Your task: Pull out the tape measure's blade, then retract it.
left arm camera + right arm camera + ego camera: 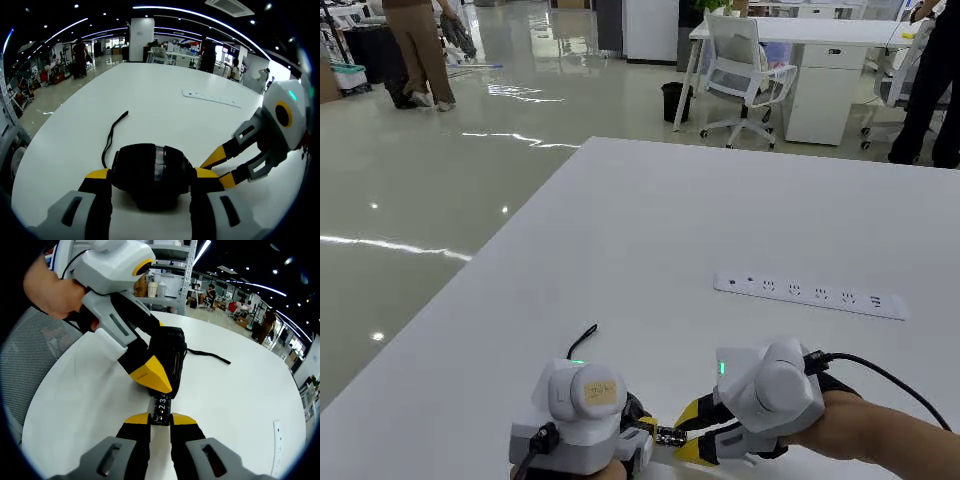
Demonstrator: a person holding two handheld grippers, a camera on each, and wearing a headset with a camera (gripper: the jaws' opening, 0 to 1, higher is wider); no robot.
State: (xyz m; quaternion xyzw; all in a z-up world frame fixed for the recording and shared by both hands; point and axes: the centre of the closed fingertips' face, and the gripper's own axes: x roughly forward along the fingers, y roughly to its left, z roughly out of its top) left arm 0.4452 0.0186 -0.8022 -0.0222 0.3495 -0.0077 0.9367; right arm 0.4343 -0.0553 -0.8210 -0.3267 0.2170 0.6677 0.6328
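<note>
Clamps black tape measure body w/ L gripper jaws, by near edge of white table — pinches short drawn-out blade w/ R gripper jaws, just beside case; power strip well apart, farther back.

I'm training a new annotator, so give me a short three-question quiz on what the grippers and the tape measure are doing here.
1. True or false: the left gripper is shut on the black case of the tape measure.
2. What does the right gripper pinch? A the blade; B a pen; C nothing.
3. Fill in: a white ___ lies on the table beyond the grippers.
Key: 1 true; 2 A; 3 power strip.
</note>
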